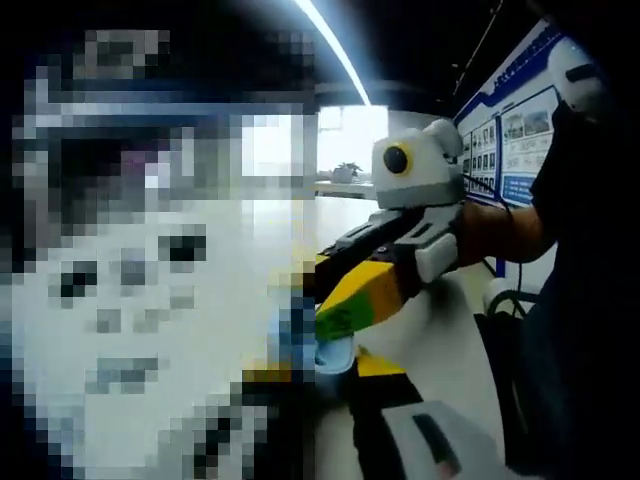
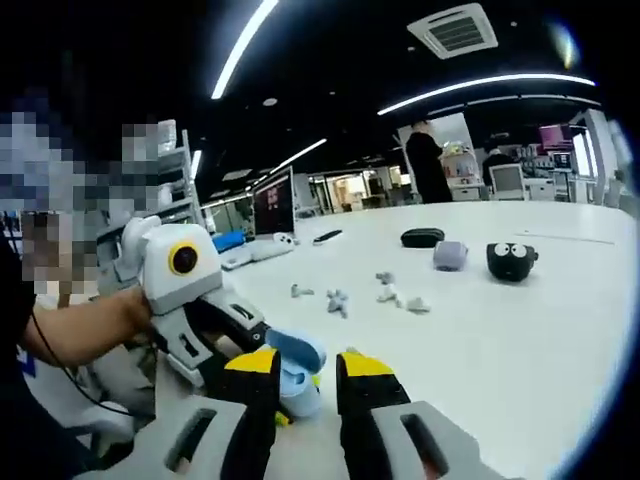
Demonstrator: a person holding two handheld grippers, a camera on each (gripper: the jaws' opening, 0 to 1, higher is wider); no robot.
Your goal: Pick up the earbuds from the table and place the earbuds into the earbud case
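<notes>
A: Why is the blue case (image 2: 297,368) up off the tabletop (image 2: 520,330)?

B: The left hand-held gripper (image 2: 262,368) grips it, lid open, so its wells face the right hand-held gripper (image 2: 305,385). The right one's jaws stand narrowly apart at the case; whether they hold an earbud cannot be told.

A: And the rest?

B: Small grey earbuds (image 2: 337,301) lie scattered mid-tabletop, well apart from the case, probably waiting their turn.
</notes>
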